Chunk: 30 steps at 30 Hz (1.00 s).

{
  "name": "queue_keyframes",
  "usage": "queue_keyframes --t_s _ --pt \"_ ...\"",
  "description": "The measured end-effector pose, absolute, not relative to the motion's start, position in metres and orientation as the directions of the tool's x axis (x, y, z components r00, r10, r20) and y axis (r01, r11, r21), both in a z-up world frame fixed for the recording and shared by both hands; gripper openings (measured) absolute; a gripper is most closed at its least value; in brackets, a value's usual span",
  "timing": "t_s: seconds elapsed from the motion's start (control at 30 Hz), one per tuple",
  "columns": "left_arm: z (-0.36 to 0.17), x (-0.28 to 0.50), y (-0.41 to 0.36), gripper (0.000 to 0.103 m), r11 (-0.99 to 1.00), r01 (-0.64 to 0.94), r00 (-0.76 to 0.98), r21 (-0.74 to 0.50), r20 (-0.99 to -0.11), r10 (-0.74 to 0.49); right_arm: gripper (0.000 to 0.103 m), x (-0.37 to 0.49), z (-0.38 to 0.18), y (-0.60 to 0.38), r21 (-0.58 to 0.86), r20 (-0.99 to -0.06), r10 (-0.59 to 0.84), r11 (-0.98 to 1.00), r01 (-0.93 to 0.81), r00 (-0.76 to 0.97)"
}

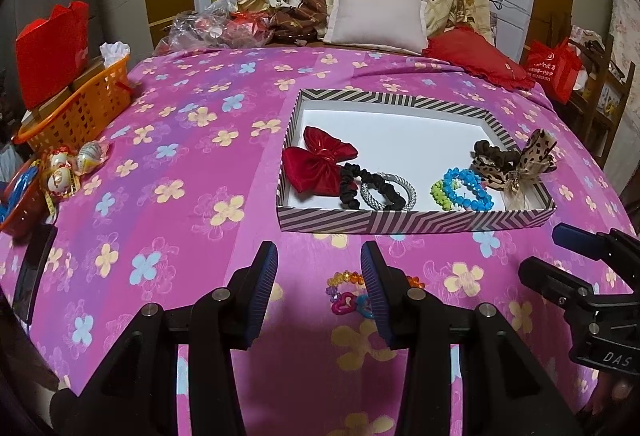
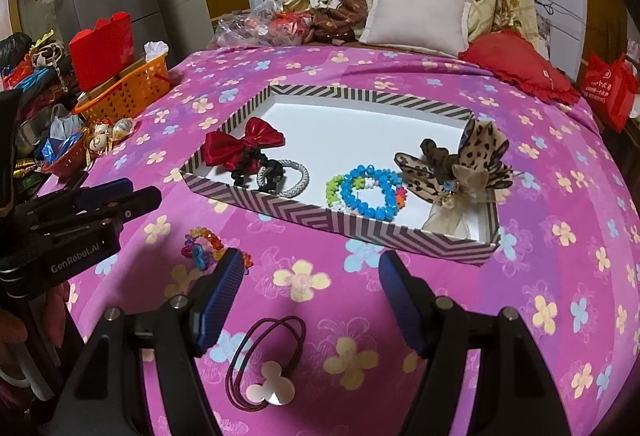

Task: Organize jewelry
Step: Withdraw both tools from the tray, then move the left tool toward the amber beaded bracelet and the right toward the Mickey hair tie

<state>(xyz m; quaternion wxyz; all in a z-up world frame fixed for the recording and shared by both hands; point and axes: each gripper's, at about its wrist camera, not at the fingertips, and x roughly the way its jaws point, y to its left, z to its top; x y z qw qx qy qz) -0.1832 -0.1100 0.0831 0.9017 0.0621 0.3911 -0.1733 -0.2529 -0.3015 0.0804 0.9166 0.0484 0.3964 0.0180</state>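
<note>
1. The left hand-held gripper (image 1: 319, 268) hovers over a bed covered in a pink flowered bedspread (image 1: 192, 163), its jaws spread with nothing between the pads.
2. Just beyond its right finger lies a multicoloured bead bracelet (image 1: 348, 294) on the bedspread, partly hidden by that finger.
3. The right hand-held gripper (image 2: 312, 276) is likewise spread and pinches nothing.
4. Below it, between the two fingers, a dark red hair tie with a pale flower-shaped charm (image 2: 266, 368) rests on the bedspread.
5. Farther up the bed sits a shallow striped box (image 2: 340, 220), white inside.
6. In the box lie a red bow (image 2: 244, 145), a black scrunchie (image 2: 256, 171) overlapping a silver bracelet (image 2: 290, 177), a blue bead bracelet (image 2: 370, 191) beside green beads, and a leopard-print bow (image 2: 476, 163) at the right end.
7. An orange basket (image 1: 80, 107) stands at the bed's left edge.
</note>
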Motion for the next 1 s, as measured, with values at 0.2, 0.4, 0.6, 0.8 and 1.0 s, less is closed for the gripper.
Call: queue_keyframes --t_s 0.2,0.4,0.6,0.8,1.0 --pt "0.084 -0.188 -0.110 0.030 0.931 0.364 0.635 -0.018 -0.726 -0.262 0.073 -0.256 0.080 -0.301 0.101 -0.724 0.070 0.995 0.005 0.686" --pt "0.083 -0.194 -0.109 0.030 0.930 0.368 0.639 -0.006 -0.725 -0.257 0.074 -0.259 0.080 -0.299 0.100 -0.725 0.069 0.995 0.006 0.685" --pt "0.083 -0.196 -0.108 0.030 0.930 0.368 0.639 -0.004 -0.725 -0.256 0.074 -0.264 0.079 -0.299 0.098 -0.726 0.068 0.995 0.005 0.684" --pt "0.083 -0.198 -0.105 0.030 0.929 0.370 0.631 -0.020 -0.729 -0.267 0.074 -0.275 0.076 -0.296 0.095 -0.731 0.070 0.995 0.000 0.678" --pt "0.074 -0.201 -0.087 0.030 0.915 0.395 0.572 -0.086 -0.756 -0.318 0.075 -0.279 0.071 -0.297 0.090 -0.748 0.070 0.996 -0.003 0.660"
